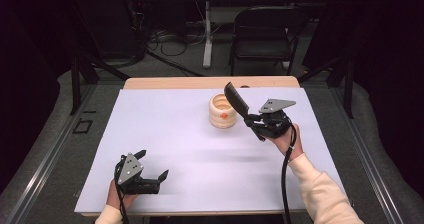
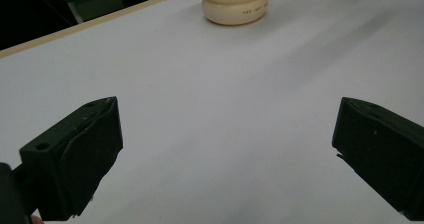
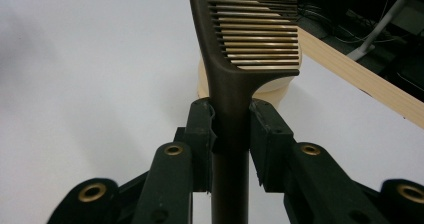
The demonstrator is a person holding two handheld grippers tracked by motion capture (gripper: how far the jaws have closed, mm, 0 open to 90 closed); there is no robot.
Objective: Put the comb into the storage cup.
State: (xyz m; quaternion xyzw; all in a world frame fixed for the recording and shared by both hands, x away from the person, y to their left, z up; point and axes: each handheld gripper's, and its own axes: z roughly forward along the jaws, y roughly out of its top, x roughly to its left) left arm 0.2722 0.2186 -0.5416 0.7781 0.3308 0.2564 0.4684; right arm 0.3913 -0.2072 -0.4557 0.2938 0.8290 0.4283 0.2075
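Observation:
A dark comb (image 1: 236, 100) is clamped by its handle in my right gripper (image 1: 252, 120), which is shut on it and holds it tilted up over the table's right half. The comb (image 3: 250, 39) rises between the two jaws, its teeth pointing right in the right gripper view. Just behind it stands a cream ribbed pot (image 1: 222, 111) with an orange mark; the comb's head hangs over the pot's right rim. The pot (image 3: 272, 86) is mostly hidden by the comb. My left gripper (image 1: 151, 165) rests near the table's front left, open and empty, facing the pot (image 2: 234, 4) far ahead.
A white sheet (image 1: 175, 144) covers most of the wooden table (image 1: 210, 82). Behind the table are a dark folding chair (image 1: 267, 31), a white table leg (image 1: 207, 34) and loose cables on the floor. Black frame bars stand at both sides.

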